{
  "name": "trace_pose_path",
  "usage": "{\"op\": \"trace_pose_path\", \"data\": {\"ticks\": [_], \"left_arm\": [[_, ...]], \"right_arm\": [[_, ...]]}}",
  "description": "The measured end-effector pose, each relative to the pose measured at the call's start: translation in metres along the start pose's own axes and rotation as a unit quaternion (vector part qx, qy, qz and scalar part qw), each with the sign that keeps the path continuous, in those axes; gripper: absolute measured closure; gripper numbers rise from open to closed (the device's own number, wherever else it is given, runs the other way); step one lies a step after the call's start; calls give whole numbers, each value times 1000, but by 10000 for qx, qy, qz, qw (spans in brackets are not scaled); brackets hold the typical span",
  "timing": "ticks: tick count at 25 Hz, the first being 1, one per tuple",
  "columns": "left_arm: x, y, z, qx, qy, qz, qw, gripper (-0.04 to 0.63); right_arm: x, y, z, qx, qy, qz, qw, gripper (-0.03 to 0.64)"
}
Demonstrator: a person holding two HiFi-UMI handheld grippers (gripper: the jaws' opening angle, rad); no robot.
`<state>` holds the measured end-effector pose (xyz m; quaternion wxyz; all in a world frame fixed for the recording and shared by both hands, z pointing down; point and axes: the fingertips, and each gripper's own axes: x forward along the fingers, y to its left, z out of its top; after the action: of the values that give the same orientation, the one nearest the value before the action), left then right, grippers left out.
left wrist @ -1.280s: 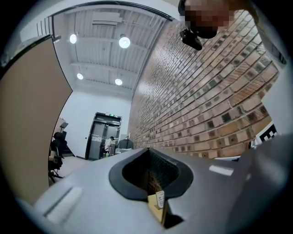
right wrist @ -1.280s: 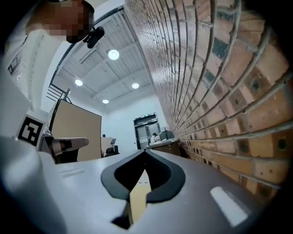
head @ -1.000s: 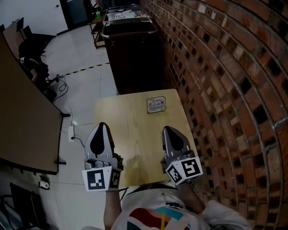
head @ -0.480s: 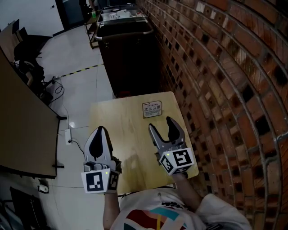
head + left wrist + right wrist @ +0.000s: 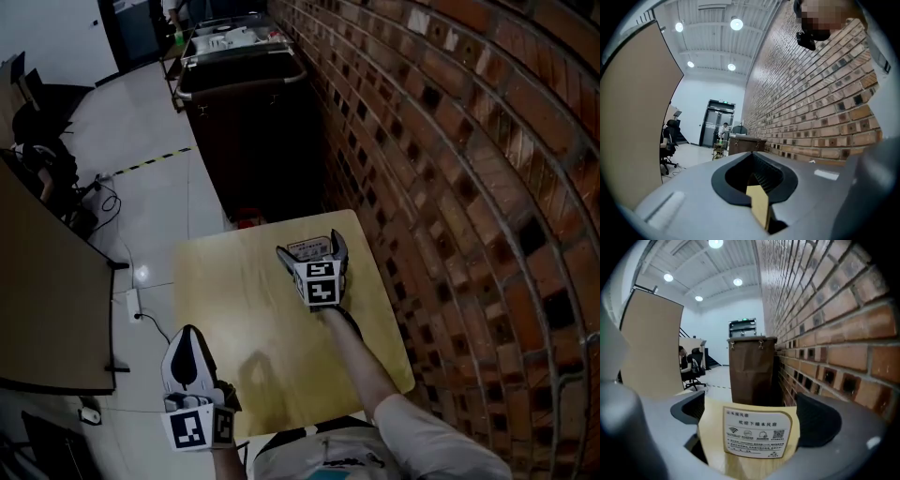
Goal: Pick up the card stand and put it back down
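1. far left of the head view: a brown partition (image 5: 42,281) fills the frame's edge, with pale floor (image 5: 159,197) beside it.
2. lower left: the left gripper (image 5: 190,349) hangs off the near left corner of the wooden table (image 5: 244,319). in the left gripper view its jaws (image 5: 752,176) are pressed together, with nothing caught between them.
3. centre: the bare tabletop runs from the person's sleeve (image 5: 427,441) at the bottom edge up towards a dark cabinet (image 5: 253,122) at the top of the frame.
4. right of centre: the right gripper (image 5: 312,251) reaches to the table's far end, where the card stand (image 5: 309,247) sits on the wood. in the right gripper view the card stand (image 5: 758,432) stands upright with its printed face towards the camera, between the two dark pads. the jaws (image 5: 754,414) are opening wide and neither pad presses on it.
5. right: a brick wall (image 5: 459,187) runs along the table's right side.
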<state>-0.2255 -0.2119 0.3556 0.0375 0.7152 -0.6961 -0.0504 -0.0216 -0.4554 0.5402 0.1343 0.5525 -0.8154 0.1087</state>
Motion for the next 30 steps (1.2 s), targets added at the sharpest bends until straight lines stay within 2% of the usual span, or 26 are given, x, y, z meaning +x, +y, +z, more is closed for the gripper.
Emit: {"op": "trace_pose_path", "data": {"ticks": [2,6,10,14,23,26,30], "left_arm": [[2,8,-6,-38,61,95,9999,591],[11,14,-12,-75,104,115,9999,591],[18,9,-16,-112,122,16,9999,591],[19,3,-21,-84,204,-49,9997,591],[20,5,-21,-116,207,2,9997,591],[20,4,-14,-319,115,-15,9994,591],[23,-1,4,-195,-142,-52,9997,591]], "right_arm": [[16,-9,-20,181,248,-220,9993,41],[29,-15,-46,575,547,-306,9964,41],[35,-14,-58,336,692,-322,9965,41],[39,-15,-62,341,681,-267,9967,41],[40,-14,-64,181,797,-66,9966,41],[23,-10,-41,193,529,21,9984,41],[-28,-2,32,165,-439,40,9989,46]]}}
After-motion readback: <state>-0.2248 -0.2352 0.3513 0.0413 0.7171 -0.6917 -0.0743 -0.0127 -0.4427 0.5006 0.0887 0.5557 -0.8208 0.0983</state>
